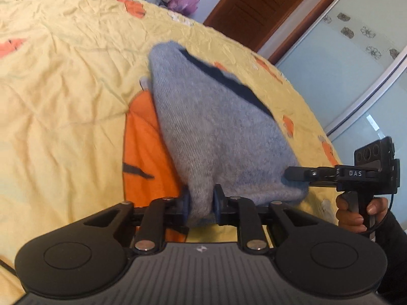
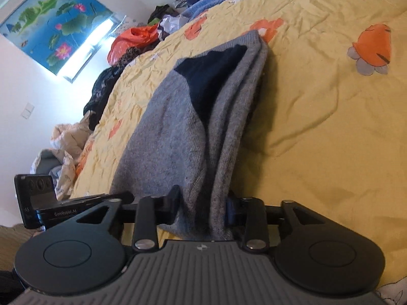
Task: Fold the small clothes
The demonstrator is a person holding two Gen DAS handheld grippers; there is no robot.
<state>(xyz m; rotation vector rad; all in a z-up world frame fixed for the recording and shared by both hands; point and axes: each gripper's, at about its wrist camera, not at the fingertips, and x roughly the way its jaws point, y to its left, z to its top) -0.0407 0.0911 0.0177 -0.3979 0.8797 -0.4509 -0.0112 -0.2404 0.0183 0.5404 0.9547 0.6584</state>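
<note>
Daylight is glaring through the window (image 2: 86,48), casting soft shadows right of the blurred grey garment (image 2: 193,117), while fisheye distortion is bending edges.

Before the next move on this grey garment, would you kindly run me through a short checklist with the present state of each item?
1. Left hand-held gripper pinching the grey garment: ok, fabric sits between the pads.
2. Right hand-held gripper holding the garment's bunched edge: ok.
3. Garment's far end on the yellow bedspread: ok.
4. Layers aligned: not ok, the edges are uneven in the right wrist view.
5. Bedspread beside the garment free of other clothes: ok.
6. Grip firm enough for lifting: cannot tell.
</note>
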